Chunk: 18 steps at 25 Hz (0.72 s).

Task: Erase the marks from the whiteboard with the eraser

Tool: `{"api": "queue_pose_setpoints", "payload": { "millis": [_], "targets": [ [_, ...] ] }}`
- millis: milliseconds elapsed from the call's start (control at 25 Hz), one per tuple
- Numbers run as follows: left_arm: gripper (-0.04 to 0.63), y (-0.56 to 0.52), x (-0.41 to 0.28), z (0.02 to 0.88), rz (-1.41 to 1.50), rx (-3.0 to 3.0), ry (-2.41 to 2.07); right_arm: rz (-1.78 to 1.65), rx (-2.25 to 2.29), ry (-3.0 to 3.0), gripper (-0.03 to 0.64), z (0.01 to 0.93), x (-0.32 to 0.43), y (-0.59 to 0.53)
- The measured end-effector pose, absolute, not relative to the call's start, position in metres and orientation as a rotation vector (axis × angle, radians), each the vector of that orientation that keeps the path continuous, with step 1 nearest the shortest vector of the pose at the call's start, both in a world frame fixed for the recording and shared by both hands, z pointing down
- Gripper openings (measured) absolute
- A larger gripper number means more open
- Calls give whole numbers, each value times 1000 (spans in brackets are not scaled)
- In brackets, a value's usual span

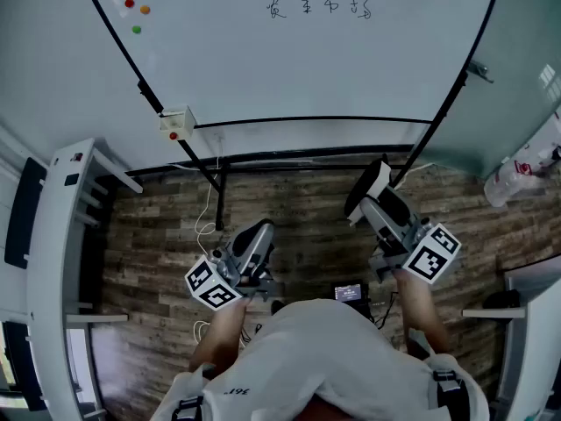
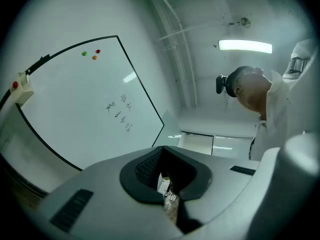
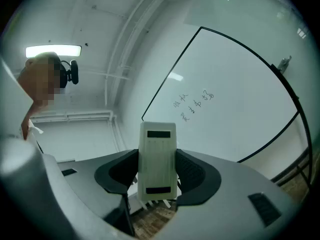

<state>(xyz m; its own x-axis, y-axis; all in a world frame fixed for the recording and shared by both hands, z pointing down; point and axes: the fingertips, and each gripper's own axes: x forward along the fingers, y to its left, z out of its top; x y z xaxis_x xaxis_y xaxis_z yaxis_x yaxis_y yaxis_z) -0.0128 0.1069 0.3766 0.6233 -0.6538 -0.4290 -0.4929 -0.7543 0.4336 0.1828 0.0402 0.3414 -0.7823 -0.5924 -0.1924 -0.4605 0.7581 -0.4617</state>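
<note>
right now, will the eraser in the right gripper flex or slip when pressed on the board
Probably stiff: the eraser looks like a straight-edged plastic block. It seems light, since the right gripper alone holds it upright. Its smooth sides might slip in the jaws against the whiteboard.

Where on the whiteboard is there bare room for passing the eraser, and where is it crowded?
Bare: the wide band of the white whiteboard between the dark handwritten marks and its black lower frame, also between marks and the three small coloured magnets. Crowded: the magnets' corner and the small white box at lower left.
</note>
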Motion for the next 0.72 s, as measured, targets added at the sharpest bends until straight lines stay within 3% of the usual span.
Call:
{"api": "queue_pose_setpoints", "payload": {
  "millis": [720],
  "targets": [
    [6,111,-27,379,-817,2564,-951,-519,-903,2673,247,342,172,41]
  ]
}}
